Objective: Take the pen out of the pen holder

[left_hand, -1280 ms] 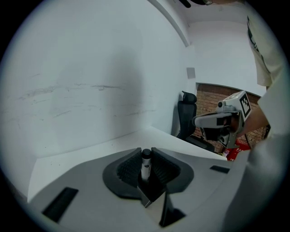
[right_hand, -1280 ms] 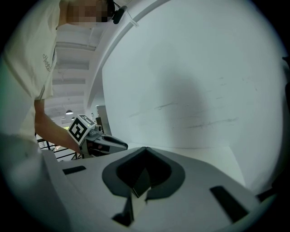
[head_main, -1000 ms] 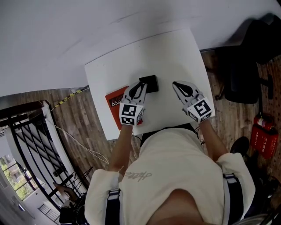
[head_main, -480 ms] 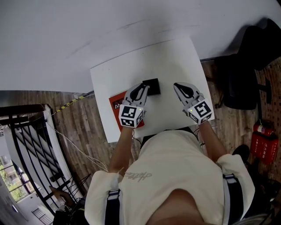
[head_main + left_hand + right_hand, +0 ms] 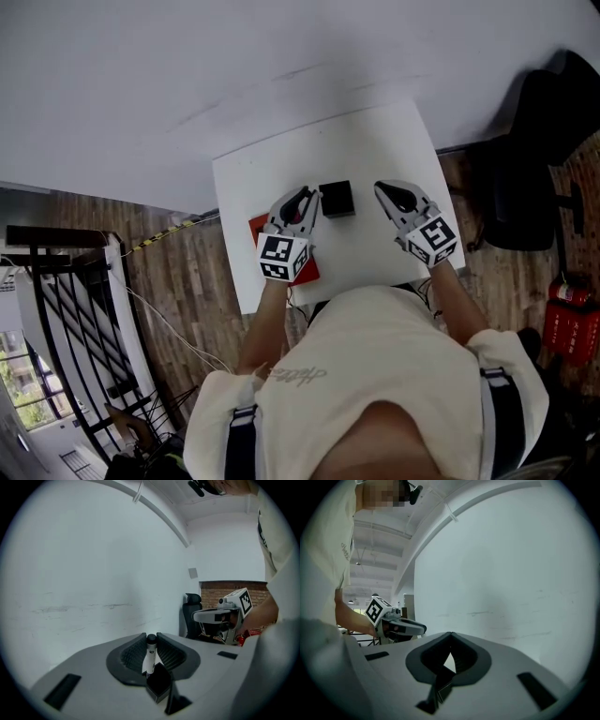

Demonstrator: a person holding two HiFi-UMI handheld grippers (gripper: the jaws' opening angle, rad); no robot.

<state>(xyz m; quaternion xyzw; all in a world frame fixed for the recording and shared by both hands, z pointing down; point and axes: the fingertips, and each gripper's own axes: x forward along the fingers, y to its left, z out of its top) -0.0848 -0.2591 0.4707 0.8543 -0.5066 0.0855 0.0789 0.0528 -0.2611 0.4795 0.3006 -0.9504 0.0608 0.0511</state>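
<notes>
- One white pen [image 5: 149,657] with a black cap stands upright between the jaws of the left gripper [image 5: 308,196]; the jaws are closed in on it from both sides, cap level with the jaw tips
- Its lower end sits in the mouth of the black pen holder [image 5: 159,685], a square box just below and ahead of the left jaws, so the pen is not out yet
- In the head view the pen holder sits right at the left jaw tips, on their right side; cannot tell if touching or just off; the pen itself is too small to make out there
- The other claw, the right gripper [image 5: 450,634], has its jaws brought together at the tips with only a small wedge of light below them, nothing held
- It hovers to the right of the holder and apart from it, so the holder is between the two grippers
- A red book [image 5: 307,272] lies under the left gripper's body, mostly covered, with corners showing on either side of it
- Everything is on a white table [image 5: 375,141], with a plain white wall [image 5: 93,573] beyond both sets of jaws
- A black office chair [image 5: 525,173] is well off to the right of the right gripper, and a red fire extinguisher [image 5: 570,328] stands on the wood floor [image 5: 178,272] further back on that side
- A black stair railing [image 5: 56,281] is far to the left of the left gripper
</notes>
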